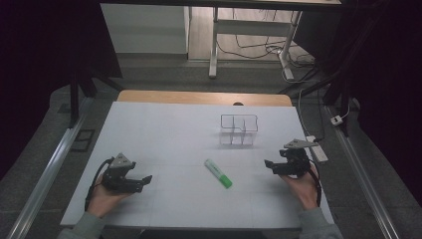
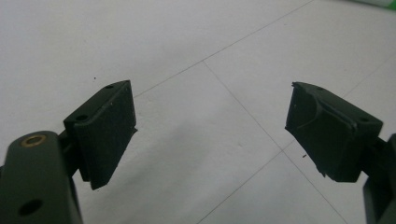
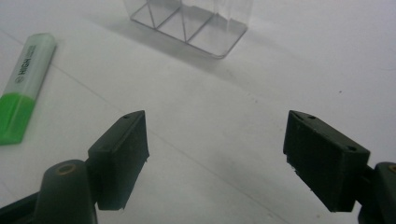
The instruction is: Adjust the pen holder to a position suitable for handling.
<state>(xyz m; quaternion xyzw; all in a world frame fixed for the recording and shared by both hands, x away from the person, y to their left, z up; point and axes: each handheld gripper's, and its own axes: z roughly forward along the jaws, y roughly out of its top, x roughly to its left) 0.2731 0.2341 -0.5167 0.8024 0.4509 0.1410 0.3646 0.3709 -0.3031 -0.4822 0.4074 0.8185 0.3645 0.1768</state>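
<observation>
A green and white highlighter (image 1: 218, 173) lies flat near the middle of the white table, its green cap end toward the person. In the right gripper view the highlighter (image 3: 22, 86) lies at the far left. A clear plastic organiser (image 1: 239, 130) with dividers stands behind it; its base (image 3: 189, 29) shows ahead of the right jaws. My left gripper (image 1: 146, 179) rests at the table's left, open, nothing between its jaws (image 2: 212, 135). My right gripper (image 1: 268, 165) rests at the right, open and empty (image 3: 215, 158), pointing toward the highlighter.
The white table top (image 1: 164, 134) has a wooden strip along its far edge. A white power strip (image 1: 317, 148) lies at the right edge beside my right gripper. Desk legs and cables stand on the floor beyond.
</observation>
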